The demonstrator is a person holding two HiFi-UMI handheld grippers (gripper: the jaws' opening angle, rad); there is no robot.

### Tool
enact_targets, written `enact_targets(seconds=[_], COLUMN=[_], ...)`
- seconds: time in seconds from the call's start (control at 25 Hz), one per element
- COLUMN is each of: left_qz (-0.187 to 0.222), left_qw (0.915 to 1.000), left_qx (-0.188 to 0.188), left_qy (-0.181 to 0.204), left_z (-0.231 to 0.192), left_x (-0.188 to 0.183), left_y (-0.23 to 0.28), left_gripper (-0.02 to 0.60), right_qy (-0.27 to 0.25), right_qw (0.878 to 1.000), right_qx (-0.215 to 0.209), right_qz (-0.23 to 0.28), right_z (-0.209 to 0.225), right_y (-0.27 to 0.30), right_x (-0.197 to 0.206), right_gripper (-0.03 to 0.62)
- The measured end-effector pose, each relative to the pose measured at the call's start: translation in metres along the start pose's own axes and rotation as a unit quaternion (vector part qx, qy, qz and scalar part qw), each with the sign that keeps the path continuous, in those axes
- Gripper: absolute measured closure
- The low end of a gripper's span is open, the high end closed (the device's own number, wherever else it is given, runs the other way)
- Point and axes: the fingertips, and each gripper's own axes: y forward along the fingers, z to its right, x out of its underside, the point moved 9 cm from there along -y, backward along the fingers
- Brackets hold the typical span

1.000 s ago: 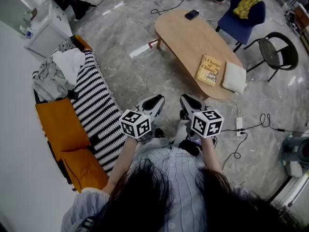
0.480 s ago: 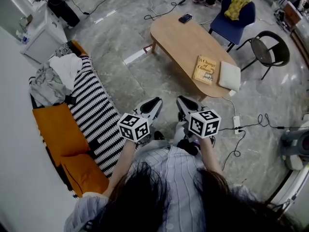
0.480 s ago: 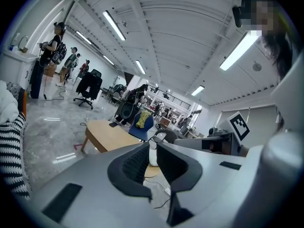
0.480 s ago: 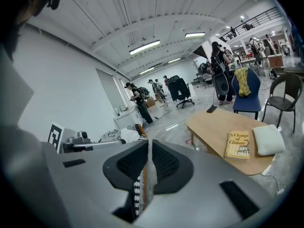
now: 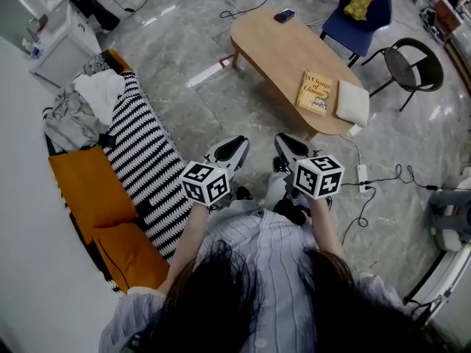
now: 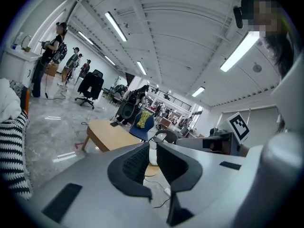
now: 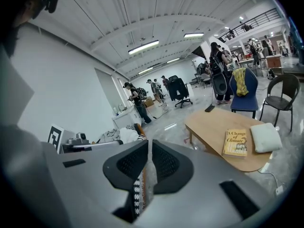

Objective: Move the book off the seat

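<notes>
The yellow book lies flat on the oval wooden coffee table, beside a white cushion; the right gripper view shows the book there too. The striped sofa seat at the left has no book on it. My left gripper and right gripper are side by side in front of the person's body, well short of the table. In the left gripper view the left gripper has its jaws nearly together with nothing between them. The right gripper is shut and empty as well.
Orange cushions and a heap of clothes lie on the sofa. A phone is at the table's far end. A blue chair and a black chair stand beyond it. A power strip and cables lie on the floor.
Both grippers have edged a little forward together, and the head view has shifted slightly. The book has stayed on the table. Nothing was taken or let go.
</notes>
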Motion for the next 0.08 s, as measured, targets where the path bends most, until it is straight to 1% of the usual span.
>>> enact_targets(seconds=[0.08], left_qz=[0.001], left_qw=[1.0000], left_qx=[-0.002], left_qy=[-0.001], left_z=[-0.0013], left_x=[-0.0003], left_y=[0.0021], left_gripper=[0.525], right_qy=[0.001], right_qw=[1.000], right_qx=[0.006], right_qz=[0.004], right_z=[0.0057], right_y=[-0.0021], right_x=[-0.0033], right_gripper=[0.554])
